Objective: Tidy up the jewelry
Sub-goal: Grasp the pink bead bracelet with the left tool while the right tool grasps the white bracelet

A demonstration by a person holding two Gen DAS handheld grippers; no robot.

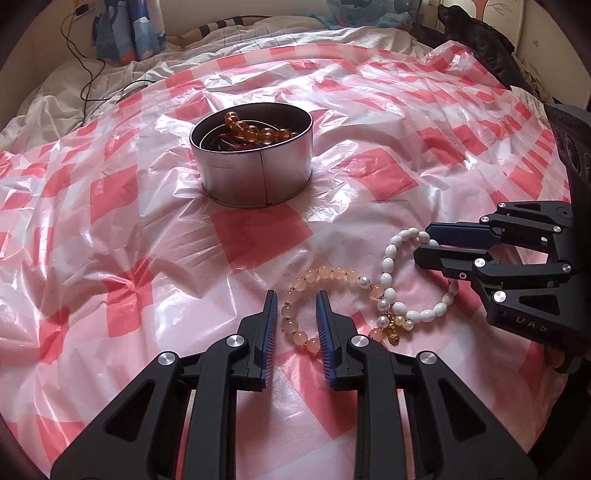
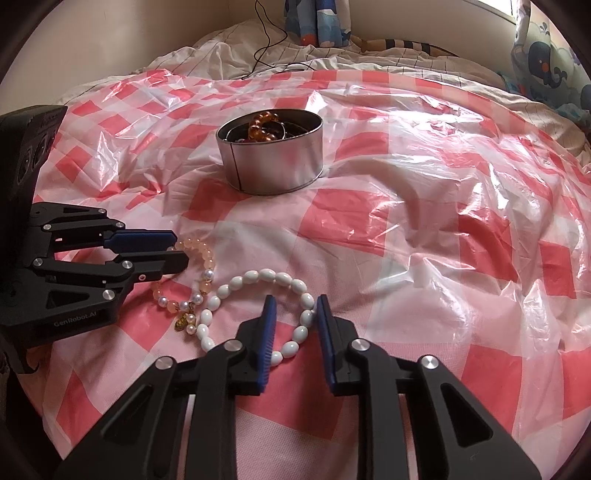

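Note:
A pink bead bracelet (image 1: 332, 273) with pearls and a gold charm lies on the checkered sheet, touching a white oval-bead bracelet (image 1: 388, 264). My left gripper (image 1: 296, 295) stands open, tips down at the sheet, with the pink bracelet's left strand between its fingers. My right gripper (image 2: 295, 299) is open too, straddling the near right strand of the white bracelet (image 2: 273, 275). Each gripper shows from the side in the other view: right gripper (image 1: 421, 242), left gripper (image 2: 179, 249) over the pink bracelet (image 2: 207, 258). Farther back stands a round metal tin (image 1: 255, 173) holding amber beads (image 1: 255, 133).
A crinkled red-and-white checkered plastic sheet (image 1: 129, 206) covers the bed. White bedding (image 2: 229, 48) and a black cable (image 2: 266, 44) lie behind it by a blue patterned curtain (image 2: 317, 22). Dark clothing (image 1: 476, 40) is piled at the far right.

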